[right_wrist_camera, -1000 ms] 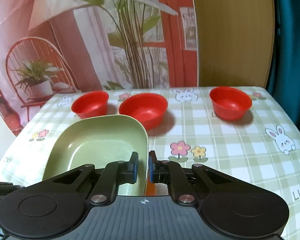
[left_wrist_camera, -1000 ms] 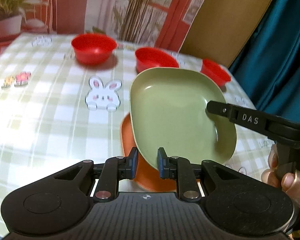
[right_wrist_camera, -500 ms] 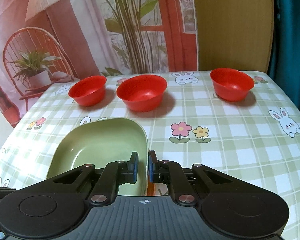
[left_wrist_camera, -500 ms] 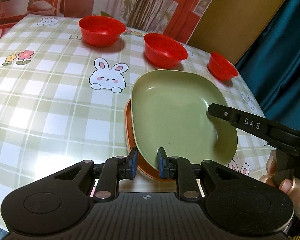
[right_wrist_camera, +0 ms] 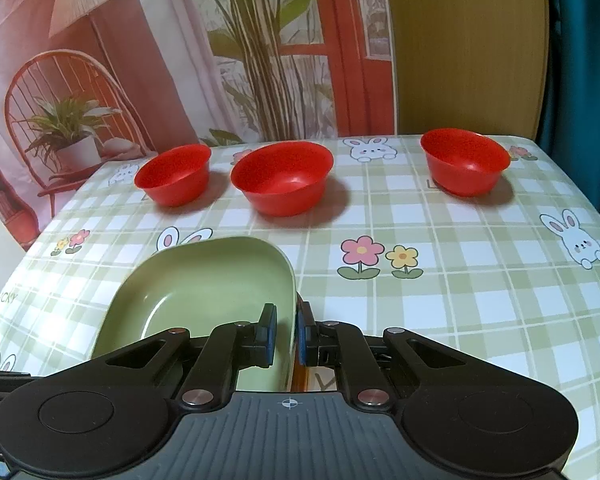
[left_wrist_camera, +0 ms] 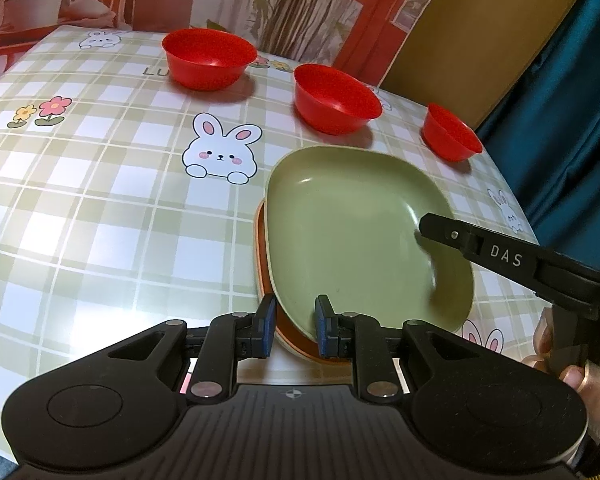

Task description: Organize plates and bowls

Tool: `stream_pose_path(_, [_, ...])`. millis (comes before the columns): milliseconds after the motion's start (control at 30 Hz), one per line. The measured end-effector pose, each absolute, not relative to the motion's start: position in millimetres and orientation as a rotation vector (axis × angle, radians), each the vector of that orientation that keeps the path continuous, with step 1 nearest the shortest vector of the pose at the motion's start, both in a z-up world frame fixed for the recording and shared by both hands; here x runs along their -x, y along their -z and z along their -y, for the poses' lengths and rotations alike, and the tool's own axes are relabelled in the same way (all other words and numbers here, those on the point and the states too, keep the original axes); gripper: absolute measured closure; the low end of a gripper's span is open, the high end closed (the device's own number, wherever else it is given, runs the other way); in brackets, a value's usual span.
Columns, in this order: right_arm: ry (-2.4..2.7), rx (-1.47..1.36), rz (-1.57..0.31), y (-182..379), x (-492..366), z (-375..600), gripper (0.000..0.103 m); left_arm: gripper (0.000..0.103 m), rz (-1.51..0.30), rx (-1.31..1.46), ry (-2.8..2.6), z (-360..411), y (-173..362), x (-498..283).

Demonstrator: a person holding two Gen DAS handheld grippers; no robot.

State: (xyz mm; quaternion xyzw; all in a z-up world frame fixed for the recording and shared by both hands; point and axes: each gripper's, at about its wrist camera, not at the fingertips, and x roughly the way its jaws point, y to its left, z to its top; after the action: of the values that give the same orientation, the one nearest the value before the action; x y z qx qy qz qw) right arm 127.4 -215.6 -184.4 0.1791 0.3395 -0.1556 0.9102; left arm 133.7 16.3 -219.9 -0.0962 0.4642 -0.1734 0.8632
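Green plate (left_wrist_camera: 352, 240) sat on orange plate (left_wrist_camera: 300, 346); I had right gripper (right_wrist_camera: 286, 336) pinching its rim, left gripper (left_wrist_camera: 292, 326) nearly closed astride both rims. Should've squared edges before releasing.

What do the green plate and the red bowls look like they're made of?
Green plate: probably matte plastic or melamine; soft, dull sheen, thin rounded rim, though glazed ceramic can't be ruled out.
Red bowls: likely glossy moulded plastic; thin walls, uniform colour, bright highlights inside.
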Motion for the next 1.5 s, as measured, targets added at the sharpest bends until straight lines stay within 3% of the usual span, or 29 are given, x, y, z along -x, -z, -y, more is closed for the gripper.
stream_pose_path(967, [0.325, -0.397, -0.689, 185, -121, 219, 0.087, 0.081, -0.973, 0.241, 0.308, -21, 223, -138])
stream_pose_path(1300, [0.328, -0.407, -0.732, 197, -120, 219, 0.087, 0.077, -0.964, 0.277, 0.283, -27, 224, -141])
stream_pose_path(1500, [0.328, -0.402, -0.756, 203, -123, 215, 0.087, 0.068, -0.983, 0.316, 0.272, -31, 232, -145])
